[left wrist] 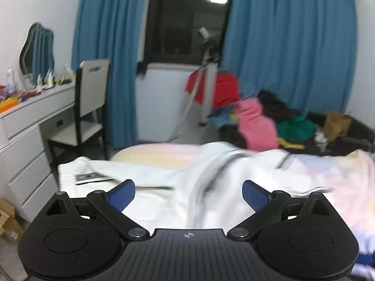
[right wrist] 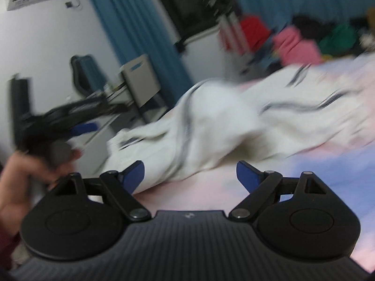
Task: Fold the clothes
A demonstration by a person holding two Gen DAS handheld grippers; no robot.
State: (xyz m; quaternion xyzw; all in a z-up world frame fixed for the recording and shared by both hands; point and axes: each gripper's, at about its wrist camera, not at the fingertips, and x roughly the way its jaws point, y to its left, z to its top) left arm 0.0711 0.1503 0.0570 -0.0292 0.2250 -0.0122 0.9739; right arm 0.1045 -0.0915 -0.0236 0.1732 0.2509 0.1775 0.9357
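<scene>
A white garment with thin black stripes (left wrist: 164,185) lies rumpled across the bed's pastel sheet (left wrist: 346,182). My left gripper (left wrist: 188,195) hovers just above the garment's near part. It is open, with nothing between its blue pads (left wrist: 121,195). In the right wrist view the same garment (right wrist: 211,126) is bunched into a hump, blurred by motion. My right gripper (right wrist: 191,175) is open and empty at the garment's near edge, over the pink sheet (right wrist: 316,164). At the left of that view a hand (right wrist: 18,175) holds the left gripper's black body (right wrist: 46,119).
A heap of red, pink and green clothes (left wrist: 257,121) lies at the bed's far right. A white dresser with drawers (left wrist: 28,140) and a chair (left wrist: 91,107) stand left of the bed. A tripod (left wrist: 206,82) stands by the window, cardboard boxes (left wrist: 7,220) on the floor.
</scene>
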